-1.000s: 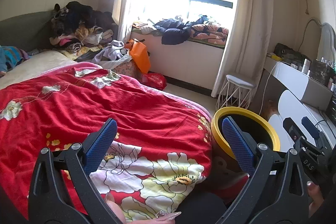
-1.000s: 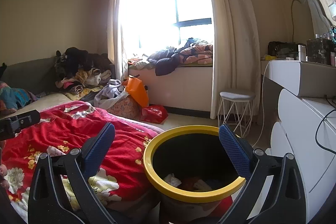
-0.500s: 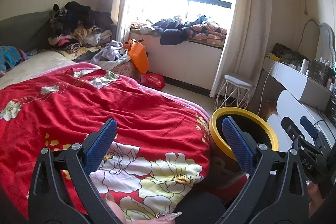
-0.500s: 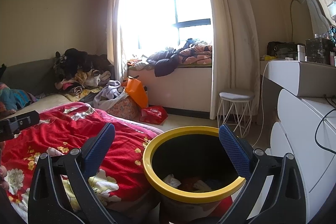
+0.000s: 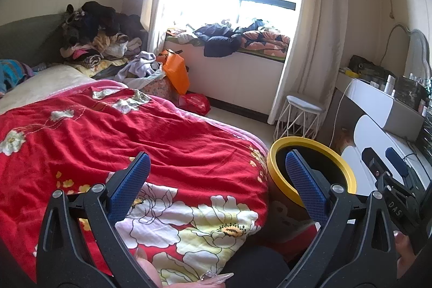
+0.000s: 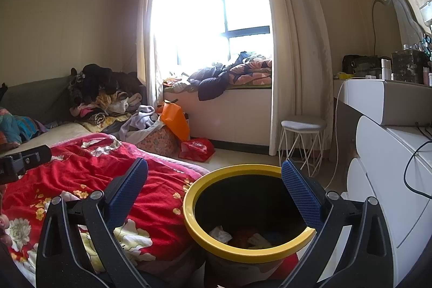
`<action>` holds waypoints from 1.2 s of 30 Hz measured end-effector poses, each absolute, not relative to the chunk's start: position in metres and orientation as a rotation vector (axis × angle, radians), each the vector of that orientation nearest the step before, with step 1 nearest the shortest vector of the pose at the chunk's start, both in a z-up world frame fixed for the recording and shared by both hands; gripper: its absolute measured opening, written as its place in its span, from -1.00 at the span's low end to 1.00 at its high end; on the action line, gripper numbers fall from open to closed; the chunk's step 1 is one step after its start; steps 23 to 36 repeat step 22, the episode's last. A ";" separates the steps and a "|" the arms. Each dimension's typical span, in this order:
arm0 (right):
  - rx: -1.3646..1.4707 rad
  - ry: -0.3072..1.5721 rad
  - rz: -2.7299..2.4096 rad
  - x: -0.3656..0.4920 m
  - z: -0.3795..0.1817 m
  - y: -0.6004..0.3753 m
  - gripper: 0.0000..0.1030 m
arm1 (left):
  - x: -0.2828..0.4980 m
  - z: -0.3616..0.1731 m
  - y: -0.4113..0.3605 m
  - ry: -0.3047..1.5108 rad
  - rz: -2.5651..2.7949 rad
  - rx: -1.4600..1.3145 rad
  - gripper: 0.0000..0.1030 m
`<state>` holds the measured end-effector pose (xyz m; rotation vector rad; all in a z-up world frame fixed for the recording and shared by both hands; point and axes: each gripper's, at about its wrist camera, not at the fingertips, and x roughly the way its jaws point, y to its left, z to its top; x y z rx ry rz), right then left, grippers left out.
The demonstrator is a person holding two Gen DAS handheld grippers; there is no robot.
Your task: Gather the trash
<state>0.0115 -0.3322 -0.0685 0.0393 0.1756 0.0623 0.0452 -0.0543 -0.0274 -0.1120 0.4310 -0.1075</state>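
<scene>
Right gripper (image 6: 214, 177) hangs over the yellow-rimmed bin (image 6: 248, 251) beside the bed (image 6: 151, 196), fingers released and empty, crumpled trash (image 6: 220, 233) lying at its bottom; left gripper (image 5: 216, 169) spread wide, empty, above the red quilt (image 5: 135, 134)

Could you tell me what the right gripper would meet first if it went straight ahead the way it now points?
Probably the bin: the open right gripper points across its yellow rim, with the dark inside and the trash just below. Depth is hard to judge here.
</scene>
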 end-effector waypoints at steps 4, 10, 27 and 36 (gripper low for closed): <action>0.047 0.170 0.072 0.010 -0.064 -0.331 0.87 | 0.047 -0.027 -0.055 0.443 -0.089 -0.100 0.79; 0.038 0.164 0.173 0.023 -0.044 -0.302 0.87 | 0.044 -0.025 -0.019 0.477 -0.055 -0.179 0.79; -0.168 0.647 0.953 0.069 -0.089 0.043 0.87 | -0.028 -0.098 0.291 0.677 0.839 -0.414 0.79; -0.168 0.647 0.953 0.069 -0.089 0.043 0.87 | -0.028 -0.098 0.291 0.677 0.839 -0.414 0.79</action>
